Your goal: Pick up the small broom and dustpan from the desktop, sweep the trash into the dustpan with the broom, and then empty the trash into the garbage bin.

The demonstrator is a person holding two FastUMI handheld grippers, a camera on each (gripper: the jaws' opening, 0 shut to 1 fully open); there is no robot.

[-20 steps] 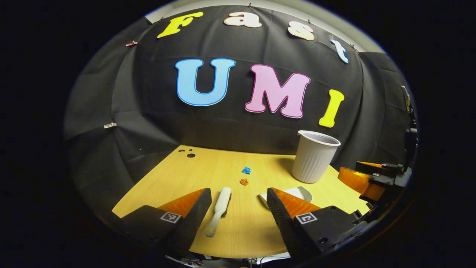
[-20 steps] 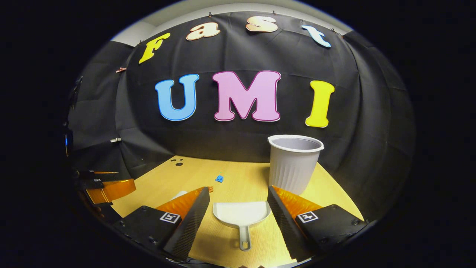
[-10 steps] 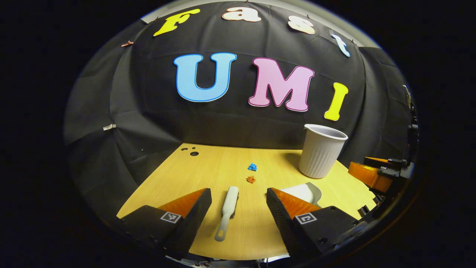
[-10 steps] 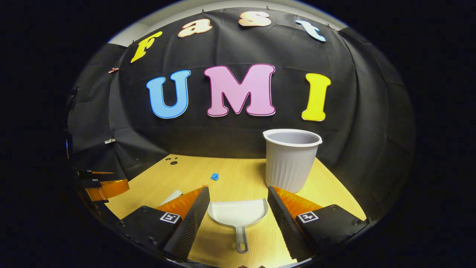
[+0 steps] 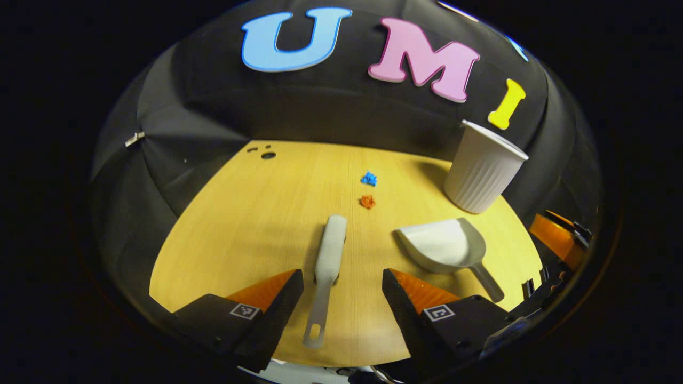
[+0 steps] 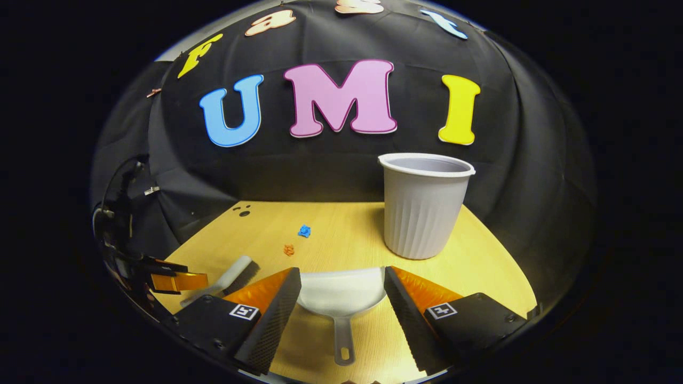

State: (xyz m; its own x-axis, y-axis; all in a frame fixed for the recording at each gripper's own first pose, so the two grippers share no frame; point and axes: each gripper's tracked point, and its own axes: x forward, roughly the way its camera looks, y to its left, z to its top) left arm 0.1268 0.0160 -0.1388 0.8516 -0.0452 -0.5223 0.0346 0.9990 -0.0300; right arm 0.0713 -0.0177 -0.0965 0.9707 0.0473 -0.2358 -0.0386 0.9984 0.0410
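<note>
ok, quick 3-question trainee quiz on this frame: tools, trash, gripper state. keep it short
1. True or false: the broom is already clamped in the left hand-held gripper.
2. How many trash scraps lie on the desktop, and what colours?
3. What lies between the right hand-held gripper's open fingers? A) garbage bin B) dustpan C) broom

Key:
1. False; the fingers stand open on either side of the broom, which lies flat.
2. Two: blue scrap and orange scrap.
3. B, the dustpan; the garbage bin stands upright beyond it.
</note>
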